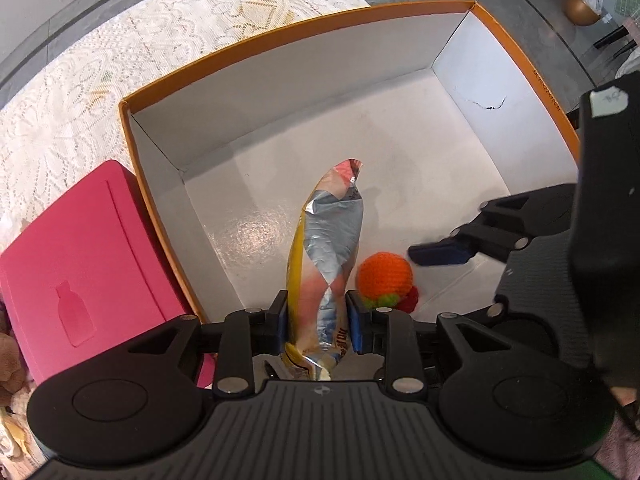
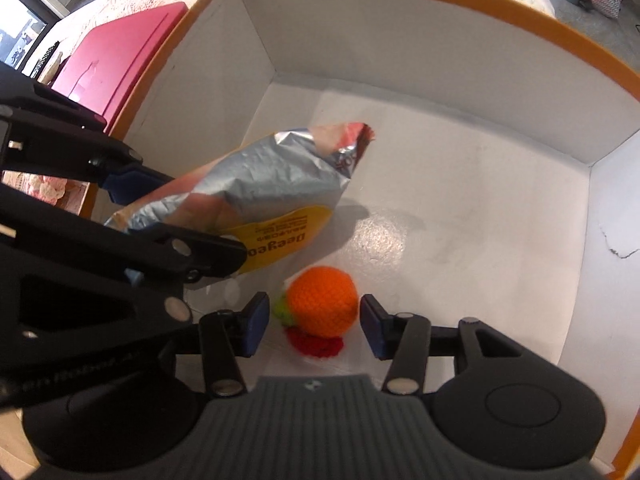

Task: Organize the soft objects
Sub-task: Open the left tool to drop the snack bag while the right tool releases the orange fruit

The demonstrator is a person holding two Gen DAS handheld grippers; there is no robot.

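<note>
Left wrist view: snack bag (image 1: 326,264), crinkled silver foil with yellow and pink print, is clamped between the blue pads of the left gripper (image 1: 318,322), jaws closed on its lower part; the bag's free end points out over the white floor of the box (image 1: 304,24). Whether that end touches the floor cannot be told. Just beside the bag, toward the box's near edge, an orange crochet ball (image 1: 385,276) with a green tuft lies on the floor, a red crochet piece (image 1: 412,300) touching it. Right wrist view: right gripper (image 2: 314,330) stands with jaws apart, one pad on either side of the orange crochet ball (image 2: 322,300), small gaps showing on both sides, nothing gripped; the red crochet piece (image 2: 316,346) lies under the ball. Snack bag (image 2: 256,196) and left gripper (image 2: 172,220) enter from the left of this view. The box has orange outer walls and rim, white inside, with a small tear in its right wall. A pink case (image 1: 80,268) lies outside against the box's left wall, on a lace tablecloth (image 1: 100,60).
</note>
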